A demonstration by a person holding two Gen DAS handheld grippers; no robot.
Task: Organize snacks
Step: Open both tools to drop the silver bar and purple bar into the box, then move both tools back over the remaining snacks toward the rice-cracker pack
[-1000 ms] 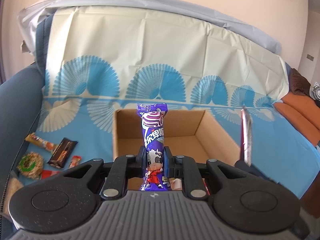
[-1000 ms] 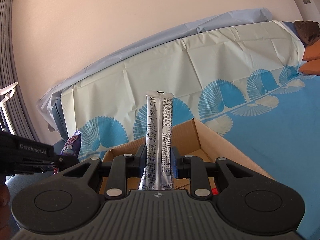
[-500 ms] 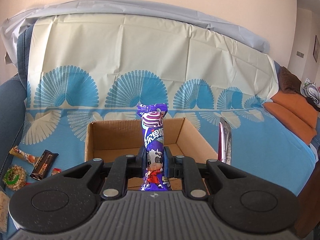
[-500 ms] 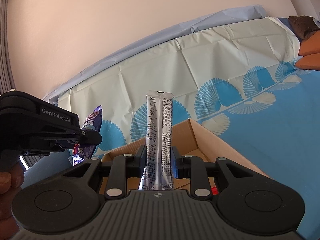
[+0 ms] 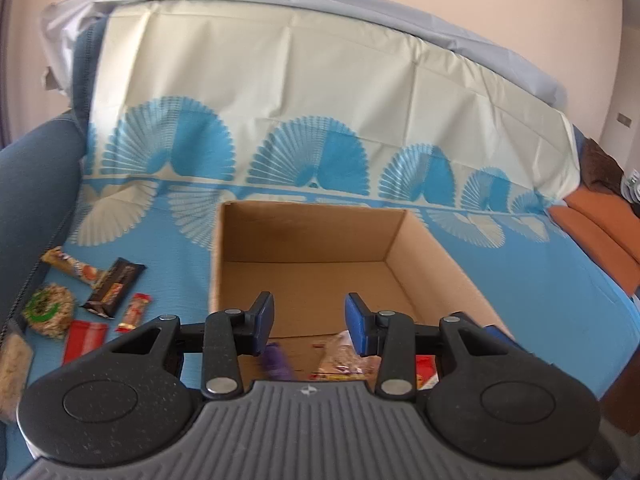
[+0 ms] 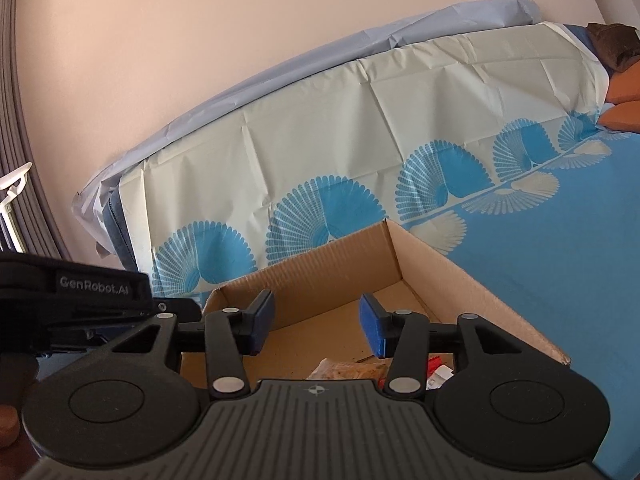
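An open cardboard box (image 5: 320, 236) stands on the blue-covered sofa; it also shows in the right wrist view (image 6: 448, 276). My left gripper (image 5: 310, 322) is open and empty above the box's near edge. A blurred purple candy packet (image 5: 275, 363) is below it inside the box, beside a clear snack bag (image 5: 344, 354) and a red packet (image 5: 425, 369). My right gripper (image 6: 316, 326) is open and empty over the box, above a clear snack bag (image 6: 348, 368). The silver stick packet is not visible.
Loose snacks lie left of the box: a dark brown bar (image 5: 114, 288), an orange bar (image 5: 70, 266), a small red stick (image 5: 136, 312), a red packet (image 5: 85, 340), a round rice cake (image 5: 49, 310). The left gripper's body (image 6: 80, 300) is at the left of the right wrist view.
Both grippers have opened. The purple candy packet and the silver stick packet have left the jaws; the purple one is dropping into the box.
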